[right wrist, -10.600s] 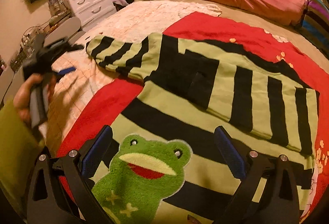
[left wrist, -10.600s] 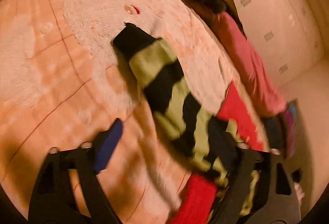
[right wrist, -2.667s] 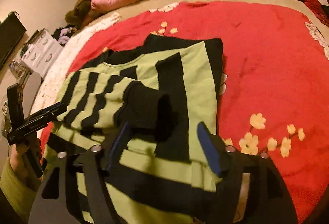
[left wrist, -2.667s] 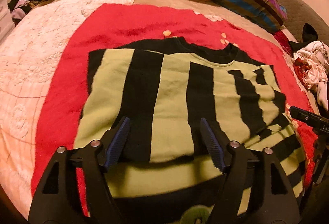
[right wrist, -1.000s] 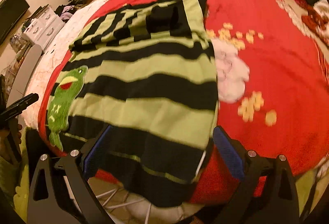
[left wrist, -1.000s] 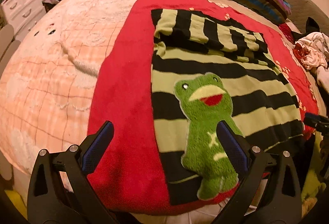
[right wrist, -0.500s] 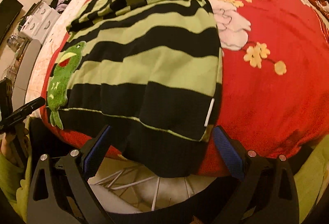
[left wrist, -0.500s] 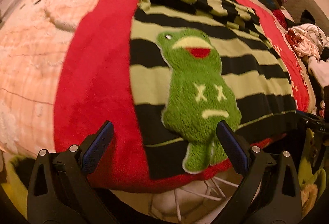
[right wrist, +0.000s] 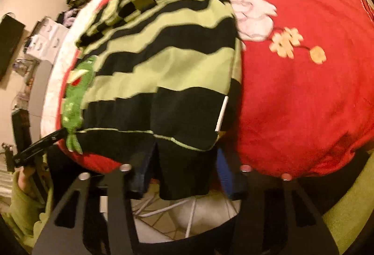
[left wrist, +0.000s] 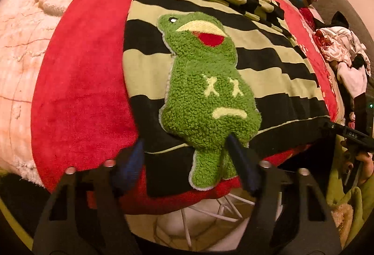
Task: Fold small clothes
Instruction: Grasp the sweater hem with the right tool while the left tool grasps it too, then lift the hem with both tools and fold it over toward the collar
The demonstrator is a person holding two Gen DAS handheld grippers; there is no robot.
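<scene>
Striped sweater (left wrist: pixel 264 77) lies on the red blanket (left wrist: pixel 79 81), hem hanging over the bed's near edge. Left gripper (left wrist: pixel 187 156) fingers closing around the hem at the frog patch (left wrist: pixel 205 91); right gripper (right wrist: pixel 182 170) fingers closing around the hem's other corner. Clothes pile (left wrist: pixel 343 53) beyond the blanket's right edge.

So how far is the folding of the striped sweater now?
Done: the sleeves lie folded in across the top of the striped sweater.
In hand: the left gripper and right gripper are closing, its black hem between the jaws.
Left: folding the hem up.
</scene>
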